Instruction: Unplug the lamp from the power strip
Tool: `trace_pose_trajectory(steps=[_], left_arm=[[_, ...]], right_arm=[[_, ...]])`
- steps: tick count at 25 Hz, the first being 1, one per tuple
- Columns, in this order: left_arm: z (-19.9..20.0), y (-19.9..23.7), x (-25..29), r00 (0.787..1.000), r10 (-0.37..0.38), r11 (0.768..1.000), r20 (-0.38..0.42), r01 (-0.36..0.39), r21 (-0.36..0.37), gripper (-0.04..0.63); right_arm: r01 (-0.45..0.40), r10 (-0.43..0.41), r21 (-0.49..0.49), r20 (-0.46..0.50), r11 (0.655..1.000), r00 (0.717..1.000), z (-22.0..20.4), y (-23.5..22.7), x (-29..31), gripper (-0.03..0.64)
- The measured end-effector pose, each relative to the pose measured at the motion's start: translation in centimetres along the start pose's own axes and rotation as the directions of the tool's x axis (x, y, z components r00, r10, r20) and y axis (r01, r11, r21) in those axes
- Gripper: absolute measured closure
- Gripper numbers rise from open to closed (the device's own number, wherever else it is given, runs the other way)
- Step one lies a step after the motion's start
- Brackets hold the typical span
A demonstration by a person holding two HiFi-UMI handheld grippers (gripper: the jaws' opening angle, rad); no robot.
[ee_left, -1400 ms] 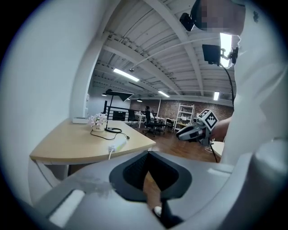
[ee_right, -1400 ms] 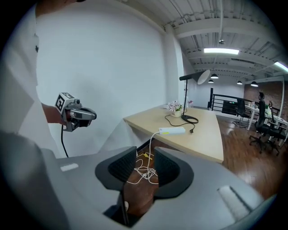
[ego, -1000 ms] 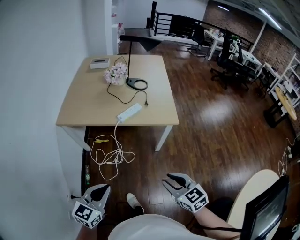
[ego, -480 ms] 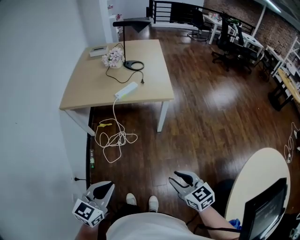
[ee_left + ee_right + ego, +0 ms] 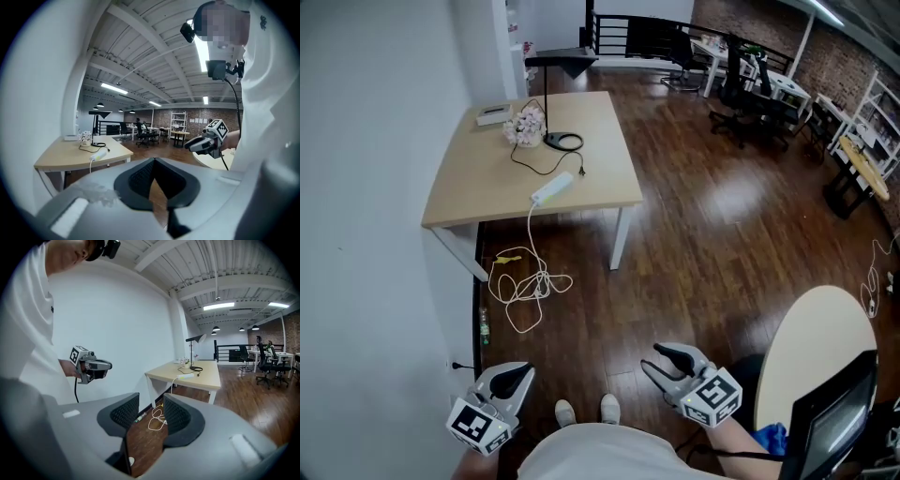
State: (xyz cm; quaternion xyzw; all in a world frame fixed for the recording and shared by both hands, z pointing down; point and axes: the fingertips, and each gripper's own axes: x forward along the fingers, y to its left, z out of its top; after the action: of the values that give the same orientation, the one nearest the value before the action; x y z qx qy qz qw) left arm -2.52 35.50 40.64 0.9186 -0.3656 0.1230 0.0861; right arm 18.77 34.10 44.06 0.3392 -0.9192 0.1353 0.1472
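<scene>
We've backed off a bit more, so the table (image 5: 478, 202) sits further away now. The lamp (image 5: 546, 94) is at its far edge, and its plug (image 5: 580, 172) lies loose just beside the strip (image 5: 553, 188) near the front edge, so unplugging looks done. Left gripper (image 5: 517, 375) is closed on nothing, right gripper (image 5: 652, 361) is partly open and empty.

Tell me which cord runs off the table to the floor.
The power strip's white cord: it drops over the table edge and coils on the floor. The lamp's black cord stays on the tabletop.
</scene>
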Motion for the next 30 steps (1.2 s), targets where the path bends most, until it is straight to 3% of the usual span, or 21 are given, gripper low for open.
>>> trace_pose_trajectory(steps=[7, 30], left_arm=[[-0.7, -0.3, -2.5, 1.000, -0.004, 1.000, 0.006, 0.004, 0.013, 0.591], [-1.7, 0.9, -5.0, 1.000, 0.026, 1.000, 0.009, -0.027, 0.003, 0.591]], right_arm=[[-0.016, 0.016, -0.018, 0.014, 1.000, 1.000, 1.2, 2.9, 0.4, 0.456], [-0.048, 0.050, -0.079, 0.022, 0.996, 0.998, 3.2, 5.9, 1.7, 0.456]])
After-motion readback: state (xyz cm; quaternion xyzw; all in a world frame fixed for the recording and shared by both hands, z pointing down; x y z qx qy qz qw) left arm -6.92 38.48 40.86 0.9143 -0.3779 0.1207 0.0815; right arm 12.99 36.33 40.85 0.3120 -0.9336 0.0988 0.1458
